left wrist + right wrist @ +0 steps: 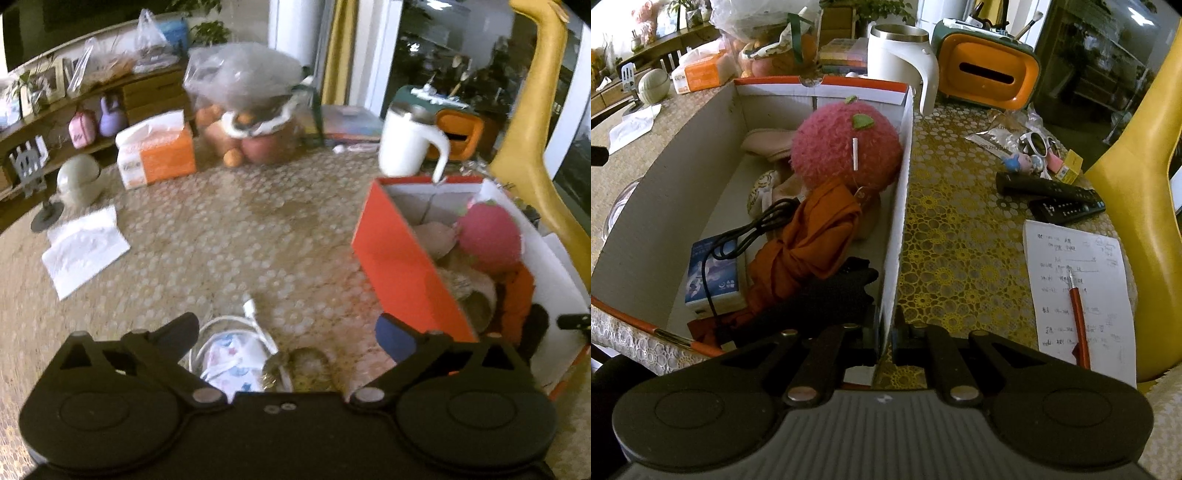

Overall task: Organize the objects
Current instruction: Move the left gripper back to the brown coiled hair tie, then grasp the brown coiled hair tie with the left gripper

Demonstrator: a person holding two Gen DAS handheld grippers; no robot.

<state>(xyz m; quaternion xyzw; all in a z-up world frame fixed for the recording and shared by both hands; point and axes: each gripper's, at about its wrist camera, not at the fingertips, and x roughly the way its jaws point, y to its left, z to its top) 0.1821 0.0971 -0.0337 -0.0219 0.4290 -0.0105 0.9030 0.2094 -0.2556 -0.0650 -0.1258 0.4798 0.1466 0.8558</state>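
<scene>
A red cardboard box (399, 266) with white inner walls (901, 184) stands on the lace-covered table. It holds a pink plush ball (846, 147), an orange folded cloth bundle (812, 236), a black cable (753, 229), a blue-white pack (713, 273) and something black and woolly (827, 295). My right gripper (884, 339) is shut on the box's right wall at its near end. My left gripper (286, 328) stands wide open just left of the box, above a coiled white cable (258, 328), a small printed tissue pack (229, 365) and a roundish brown object (310, 365). Nothing is held in it.
A white mug (406, 144), an orange tissue pack (159, 155), a bag of fruit (243, 110) and a white paper sheet (85, 247) lie further back. Right of the box are two remotes (1060, 195), a note with a red pen (1078, 295), sunglasses (1038, 142) and a yellow chair (1137, 184).
</scene>
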